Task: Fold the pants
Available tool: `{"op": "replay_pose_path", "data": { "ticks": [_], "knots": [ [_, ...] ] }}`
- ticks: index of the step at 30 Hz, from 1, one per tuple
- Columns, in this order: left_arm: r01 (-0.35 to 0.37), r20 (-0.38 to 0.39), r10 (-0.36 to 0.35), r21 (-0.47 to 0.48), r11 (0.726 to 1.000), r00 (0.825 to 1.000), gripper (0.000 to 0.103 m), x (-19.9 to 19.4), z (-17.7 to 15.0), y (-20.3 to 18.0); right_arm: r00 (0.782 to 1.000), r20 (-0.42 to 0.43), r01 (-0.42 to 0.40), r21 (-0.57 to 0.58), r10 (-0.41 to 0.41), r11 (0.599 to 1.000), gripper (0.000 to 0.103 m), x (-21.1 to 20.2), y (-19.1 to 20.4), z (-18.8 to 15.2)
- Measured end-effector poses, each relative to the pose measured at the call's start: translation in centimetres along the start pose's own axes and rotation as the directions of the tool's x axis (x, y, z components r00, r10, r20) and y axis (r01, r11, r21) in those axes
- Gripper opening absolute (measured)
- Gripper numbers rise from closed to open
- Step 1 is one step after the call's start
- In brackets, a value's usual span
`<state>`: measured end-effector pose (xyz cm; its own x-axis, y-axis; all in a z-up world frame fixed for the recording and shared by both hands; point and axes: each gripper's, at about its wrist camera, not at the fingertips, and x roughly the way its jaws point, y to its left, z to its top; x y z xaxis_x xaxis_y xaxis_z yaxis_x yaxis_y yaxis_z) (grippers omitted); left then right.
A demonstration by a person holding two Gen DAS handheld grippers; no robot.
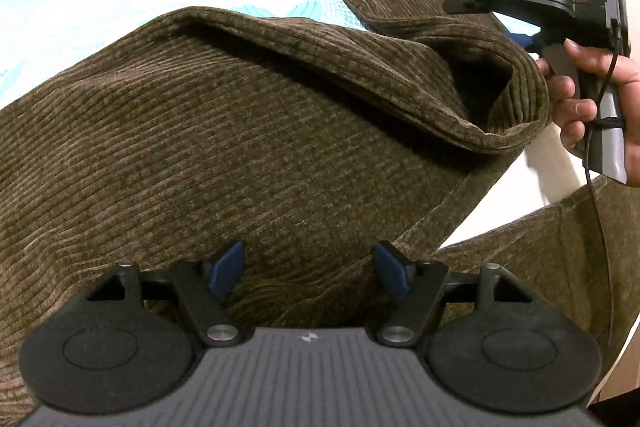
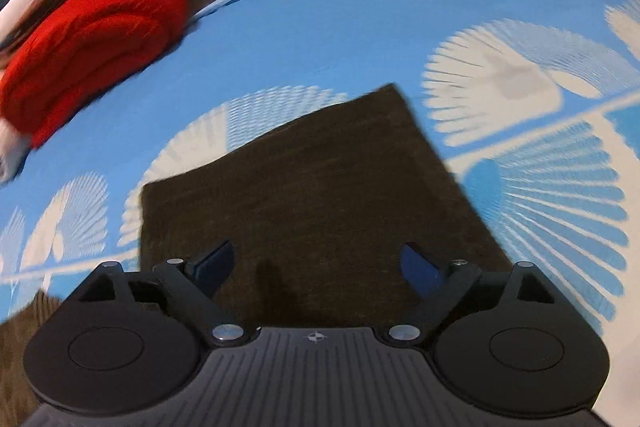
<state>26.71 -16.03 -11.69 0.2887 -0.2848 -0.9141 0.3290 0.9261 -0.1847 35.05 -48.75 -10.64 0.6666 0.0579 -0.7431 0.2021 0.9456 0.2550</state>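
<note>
Both the left gripper [image 1: 310, 273] and right gripper [image 2: 318, 271] gape wide above the olive-brown corduroy pants [image 1: 248, 131] on the blue-and-white patterned bed sheet [image 2: 360, 7].

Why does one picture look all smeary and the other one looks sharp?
Right wrist view: motion blur smears the red cloth, the blue patterned sheet and the brown pants. Left wrist view: sharp, the pants' corduroy ribs show clearly, though the fisheye lens bends the edges.

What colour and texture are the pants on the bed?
Dark olive-brown, ribbed like corduroy; the pants show best in the left wrist view.
</note>
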Motion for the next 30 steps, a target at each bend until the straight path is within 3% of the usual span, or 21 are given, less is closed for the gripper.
{"op": "replay_pose_path", "data": {
  "ticks": [3, 6, 8, 9, 10, 12, 17, 19, 21, 23, 26, 30],
  "knots": [
    [-0.029, 0.015, 0.029, 0.011, 1.000, 0.999, 0.073, 0.3, 0.2, -0.6, 0.999, -0.015, -0.032, -0.049, 0.031, 0.998, 0.080, 0.1, 1.2, -0.2],
    [-0.092, 0.027, 0.090, 0.068, 0.993, 0.996, 0.062, 0.5, 0.2, -1.5, 0.999, -0.032, -0.046, -0.110, 0.042, 0.993, 0.045, 0.3, 2.5, -0.1],
    [-0.114, 0.037, 0.111, 0.095, 0.989, 0.993, 0.049, 0.4, 0.1, -1.7, 0.998, -0.034, -0.053, -0.138, 0.049, 0.989, 0.009, 0.2, 2.9, -0.1],
    [-0.122, 0.044, 0.118, 0.104, 0.987, 0.992, 0.036, 0.2, 0.1, -1.7, 0.998, -0.031, -0.060, -0.152, 0.056, 0.987, 0.000, 0.1, 3.2, -0.1],
    [-0.131, 0.051, 0.127, 0.106, 0.986, 0.991, 0.021, 0.0, 0.1, -1.6, 0.999, -0.017, -0.052, -0.167, 0.050, 0.985, 0.000, -0.1, 3.5, -0.1],
    [-0.152, 0.056, 0.147, 0.097, 0.984, 0.988, 0.005, -0.2, 0.1, -1.0, 0.999, 0.010, -0.033, -0.193, 0.036, 0.981, 0.000, -0.3, 4.0, 0.1],
    [-0.181, 0.041, 0.179, 0.058, 0.982, 0.983, 0.007, -1.2, 0.3, 0.4, 0.998, 0.030, -0.052, -0.210, 0.059, 0.976, 0.000, -1.1, 5.2, 0.6],
    [-0.168, 0.040, 0.167, 0.024, 0.986, 0.985, 0.029, -1.8, 0.4, 1.0, 1.000, 0.025, -0.011, -0.205, 0.016, 0.979, 0.002, -1.1, 5.3, 0.7],
    [-0.166, 0.048, 0.166, 0.001, 0.986, 0.985, 0.036, -2.2, 0.6, 1.2, 0.998, 0.040, 0.058, -0.189, -0.052, 0.980, 0.023, -1.0, 4.9, 0.6],
    [-0.179, 0.048, 0.179, -0.019, 0.984, 0.983, 0.039, -2.5, 0.7, 1.4, 0.992, 0.077, 0.109, -0.160, -0.098, 0.981, 0.067, -1.2, 4.3, 0.5],
    [-0.160, 0.037, 0.163, -0.073, 0.984, 0.986, 0.050, -2.7, 1.1, 1.7, 0.983, 0.102, 0.164, -0.106, -0.154, 0.981, 0.079, -0.9, 3.3, 0.7],
    [-0.120, 0.036, 0.123, -0.093, 0.988, 0.992, 0.051, -3.4, 1.2, 1.2, 0.987, 0.020, 0.161, -0.059, -0.160, 0.985, 0.083, 0.8, 2.7, 0.2]
  ]
}}
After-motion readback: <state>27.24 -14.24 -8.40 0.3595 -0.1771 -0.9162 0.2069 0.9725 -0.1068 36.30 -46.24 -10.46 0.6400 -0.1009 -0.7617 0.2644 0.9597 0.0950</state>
